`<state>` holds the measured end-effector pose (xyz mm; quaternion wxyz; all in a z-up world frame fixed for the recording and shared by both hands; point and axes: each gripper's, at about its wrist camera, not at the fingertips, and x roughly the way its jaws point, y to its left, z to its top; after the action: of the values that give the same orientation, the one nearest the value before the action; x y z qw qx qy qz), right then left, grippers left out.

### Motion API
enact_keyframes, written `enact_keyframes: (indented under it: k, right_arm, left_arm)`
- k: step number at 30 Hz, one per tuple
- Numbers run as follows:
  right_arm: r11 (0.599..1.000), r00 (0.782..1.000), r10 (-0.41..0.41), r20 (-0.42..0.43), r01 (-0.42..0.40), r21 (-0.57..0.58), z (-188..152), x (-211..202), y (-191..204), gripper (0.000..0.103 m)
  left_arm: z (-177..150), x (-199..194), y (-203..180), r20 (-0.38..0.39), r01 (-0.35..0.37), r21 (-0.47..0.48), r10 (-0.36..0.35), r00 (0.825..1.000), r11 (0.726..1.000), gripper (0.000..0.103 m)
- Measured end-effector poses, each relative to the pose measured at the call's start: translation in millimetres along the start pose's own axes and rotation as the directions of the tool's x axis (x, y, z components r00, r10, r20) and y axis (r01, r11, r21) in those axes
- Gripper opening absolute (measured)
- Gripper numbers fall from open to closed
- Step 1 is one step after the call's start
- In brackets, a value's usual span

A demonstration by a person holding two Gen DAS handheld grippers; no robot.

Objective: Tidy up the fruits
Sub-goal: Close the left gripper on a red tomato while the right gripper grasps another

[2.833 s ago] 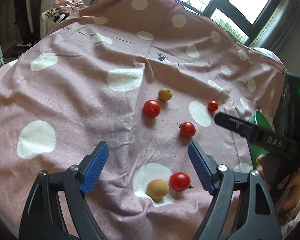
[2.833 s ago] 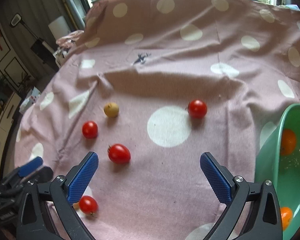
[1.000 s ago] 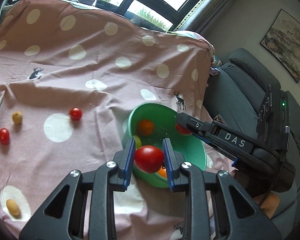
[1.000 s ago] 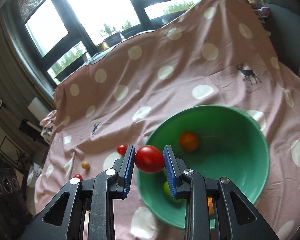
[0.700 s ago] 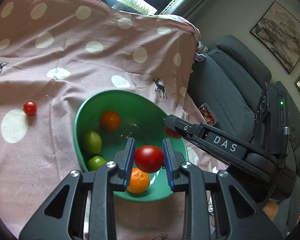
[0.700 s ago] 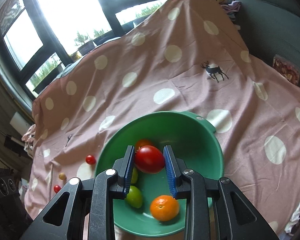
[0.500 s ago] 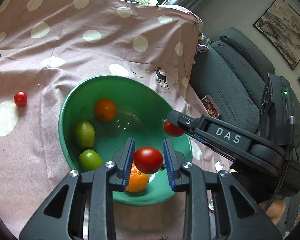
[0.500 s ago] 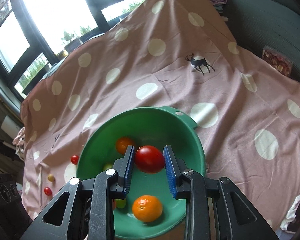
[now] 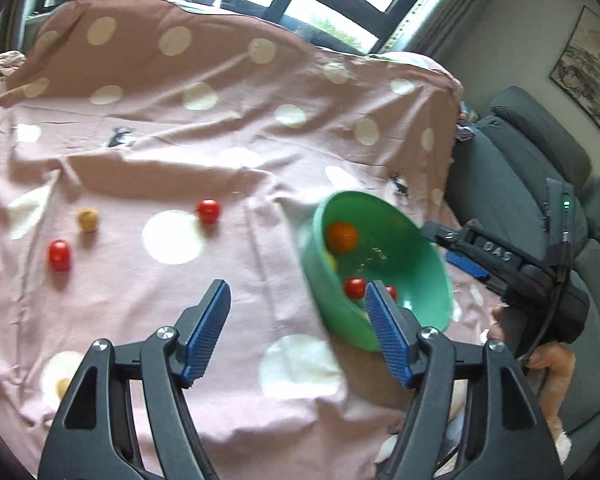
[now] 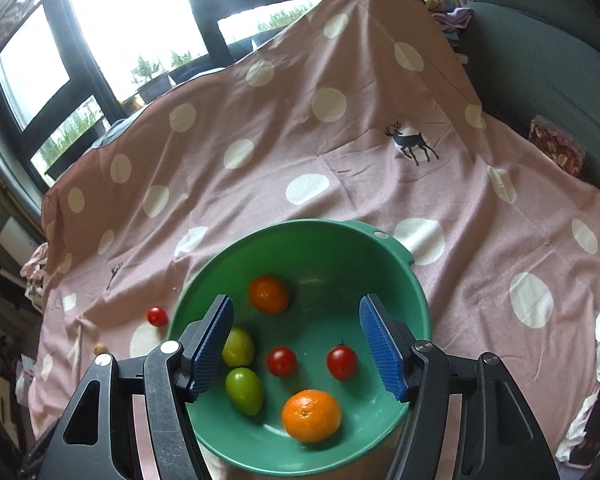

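Both grippers' fingers are opening with nothing between them; the right gripper [image 10: 296,344] hangs over the green bowl [image 10: 396,256], two tomatoes [image 10: 281,361] lying below its fingers. Beyond the left gripper [image 9: 298,328], a tomato [image 9: 208,211], an oval tomato [image 9: 59,255] and a brown fruit [image 9: 88,219] remain on the polka-dot cloth [image 9: 220,140]; judged roughly half done.

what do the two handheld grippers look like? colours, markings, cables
Both match: black plastic frames with triangular cut-outs, silver screw heads, and blue ribbed pads on the two fingers. See the left gripper and right gripper in their own views. From the left wrist view, the right gripper carries white "DAS" lettering, a lit green LED on its rear block, and a black cable. No sleeve is visible.
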<state>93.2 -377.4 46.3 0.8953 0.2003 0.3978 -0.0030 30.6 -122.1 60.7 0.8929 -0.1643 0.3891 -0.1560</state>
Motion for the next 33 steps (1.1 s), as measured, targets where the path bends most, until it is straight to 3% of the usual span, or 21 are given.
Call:
enact_keyframes:
  k: [3, 6, 11, 14, 16, 19, 21, 23, 26, 33]
  right_arm:
    - [0.999, 1.000, 0.009, 0.002, -0.009, -0.044, -4, 1, 17, 0.066]
    - [0.995, 0.999, 0.034, -0.001, -0.034, -0.097, -9, 3, 39, 0.066]
    - [0.969, 0.987, 0.153, -0.052, -0.161, -0.186, -27, 12, 85, 0.066]
    - [0.939, 0.965, 0.243, -0.101, -0.260, -0.224, -41, 18, 114, 0.066]
    - [0.919, 0.948, 0.292, -0.128, -0.315, -0.239, -49, 24, 130, 0.066]
    - [0.906, 0.929, 0.325, -0.174, -0.359, -0.225, -52, 41, 147, 0.066]
    - [0.913, 0.928, 0.311, -0.204, -0.351, -0.207, -49, 58, 155, 0.065]
    - [0.915, 0.930, 0.293, -0.223, -0.341, -0.217, -47, 71, 164, 0.055]
    - [0.925, 0.931, 0.262, -0.255, -0.318, -0.209, -42, 95, 172, 0.050]
    - [0.937, 0.960, 0.135, -0.244, -0.204, -0.285, -36, 142, 183, 0.046]
  left_arm:
    - [-7, -23, 37, 0.008, -0.126, -0.001, 0.126, 0.992, 0.992, 0.069]
    - [-17, -38, 78, -0.004, -0.190, -0.078, 0.191, 0.982, 0.979, 0.068]
    - [-31, -34, 124, -0.053, -0.252, -0.138, 0.247, 0.968, 0.958, 0.066]
    - [-23, -25, 134, -0.065, -0.262, -0.166, 0.255, 0.965, 0.951, 0.058]
    - [-13, -18, 138, -0.065, -0.297, -0.183, 0.290, 0.955, 0.937, 0.057]
    - [7, -7, 138, -0.045, -0.295, -0.183, 0.292, 0.955, 0.938, 0.056]
    - [21, 3, 135, -0.033, -0.326, -0.149, 0.325, 0.945, 0.934, 0.054]
    - [33, 14, 137, -0.036, -0.352, -0.125, 0.350, 0.936, 0.928, 0.052]
    - [40, 26, 152, -0.047, -0.322, -0.166, 0.319, 0.947, 0.932, 0.049]
    - [39, 38, 165, -0.087, -0.340, -0.174, 0.330, 0.940, 0.924, 0.046]
